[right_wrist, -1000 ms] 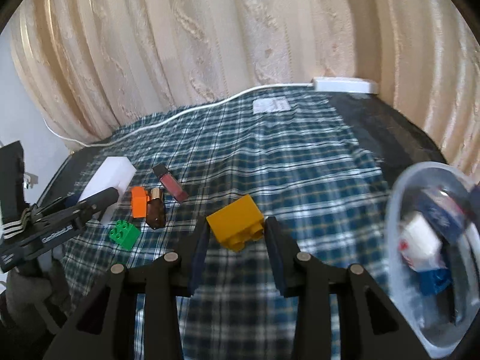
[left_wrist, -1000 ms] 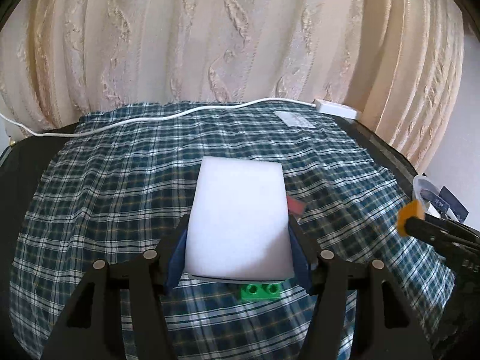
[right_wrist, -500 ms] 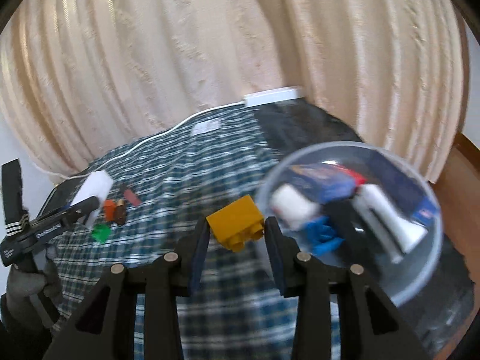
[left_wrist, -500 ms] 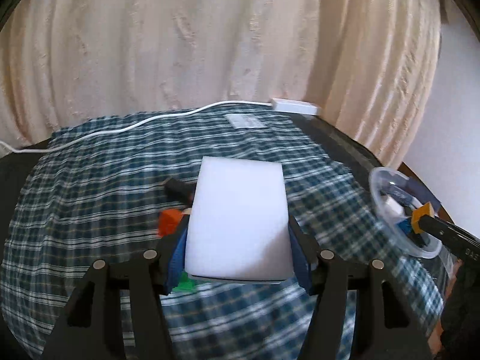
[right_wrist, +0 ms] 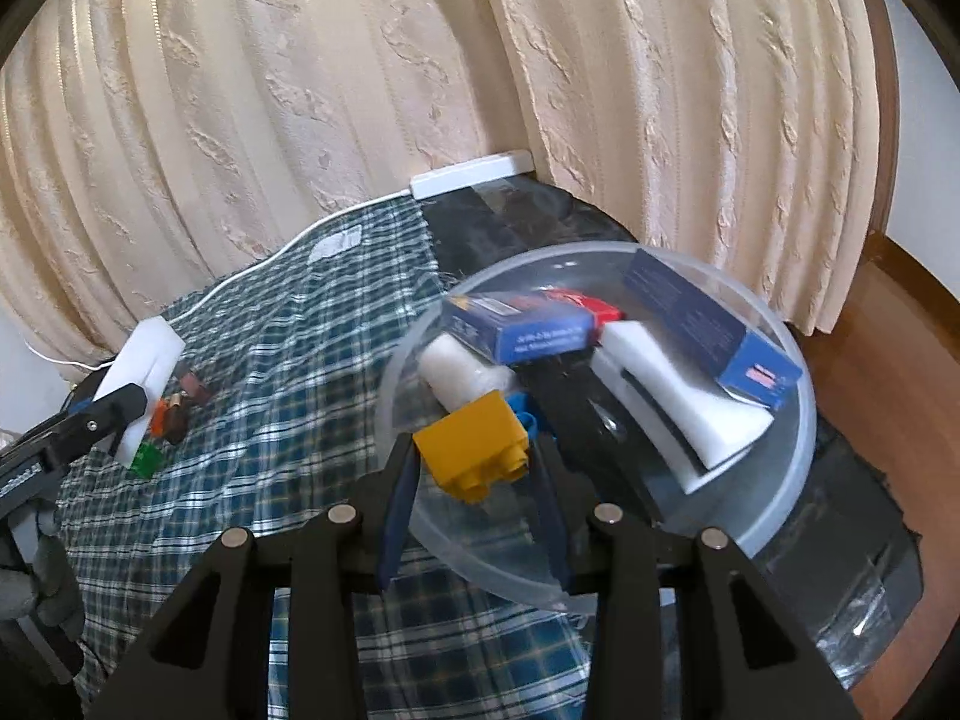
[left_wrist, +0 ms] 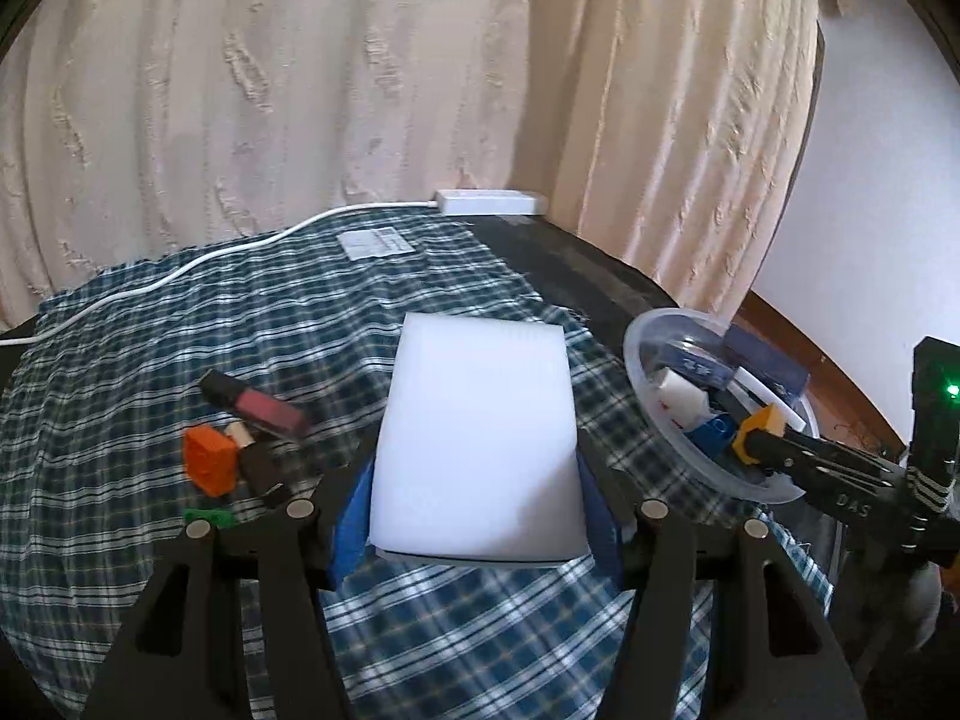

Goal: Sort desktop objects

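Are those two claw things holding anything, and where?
Left gripper clamps the white sponge block by its long sides; right gripper pinches the yellow brick by its sides.

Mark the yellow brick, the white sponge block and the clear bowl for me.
yellow brick (right_wrist: 474, 441): right wrist view, its front face between the jaws.
white sponge block (left_wrist: 477, 441): left wrist view, middle of its top face.
clear bowl (right_wrist: 801, 420): right wrist view, its right rim.

The block in the right claw is yellow. The sponge in the left claw is white. Under both, the cloth has blue, green and white checks. Left of the sponge sits an orange block.
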`<state>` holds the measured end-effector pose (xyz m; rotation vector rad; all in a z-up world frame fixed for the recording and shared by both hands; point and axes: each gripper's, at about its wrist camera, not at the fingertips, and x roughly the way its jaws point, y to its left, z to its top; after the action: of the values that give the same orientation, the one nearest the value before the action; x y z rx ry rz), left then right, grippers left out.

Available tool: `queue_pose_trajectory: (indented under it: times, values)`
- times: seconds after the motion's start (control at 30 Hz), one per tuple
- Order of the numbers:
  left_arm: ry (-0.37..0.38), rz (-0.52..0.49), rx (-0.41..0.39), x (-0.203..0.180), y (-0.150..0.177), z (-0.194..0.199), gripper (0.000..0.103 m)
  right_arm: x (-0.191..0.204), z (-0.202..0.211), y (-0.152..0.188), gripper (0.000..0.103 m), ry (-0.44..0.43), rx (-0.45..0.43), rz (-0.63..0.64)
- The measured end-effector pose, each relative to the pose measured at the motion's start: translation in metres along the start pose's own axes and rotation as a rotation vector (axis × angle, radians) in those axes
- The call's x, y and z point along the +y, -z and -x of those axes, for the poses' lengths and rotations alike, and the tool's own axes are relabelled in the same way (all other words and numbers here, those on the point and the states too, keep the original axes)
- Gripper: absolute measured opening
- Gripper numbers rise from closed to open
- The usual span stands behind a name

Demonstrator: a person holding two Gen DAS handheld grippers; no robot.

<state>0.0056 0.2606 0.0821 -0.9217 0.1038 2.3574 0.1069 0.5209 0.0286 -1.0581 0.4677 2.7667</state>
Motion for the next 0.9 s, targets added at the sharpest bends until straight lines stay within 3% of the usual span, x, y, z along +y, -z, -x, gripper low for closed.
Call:
queue_pose_trajectory:
  times: [0.17, 0.23, 0.27, 0.3, 0.47, 0.9]
  values:
    - [0.019, -0.018, 0.01, -0.013, 0.0, -0.003, 0.063, -0.006, 0.0, 0.003, 0.042, -0.005, -0.001, -0.011]
    - [0.031, -0.025, 0.016, -0.019, 0.001, -0.005, 0.063, -0.007, 0.001, 0.003, 0.05, -0.017, -0.005, -0.018]
    - [0.038, -0.028, 0.019, -0.021, 0.001, -0.005, 0.063, -0.008, 0.002, 0.003, 0.061, -0.018, -0.011, -0.023]
    - [0.046, -0.031, 0.022, -0.024, 0.001, -0.007, 0.063, -0.009, 0.004, 0.003, 0.064, -0.013, -0.021, -0.024]
    - [0.081, -0.066, 0.036, -0.044, -0.001, -0.014, 0.063, -0.013, 0.011, 0.004, 0.064, 0.001, -0.042, -0.024]
    - [0.256, -0.192, 0.142, -0.117, -0.009, -0.058, 0.063, -0.042, 0.043, 0.004, 0.064, 0.028, -0.132, -0.12]
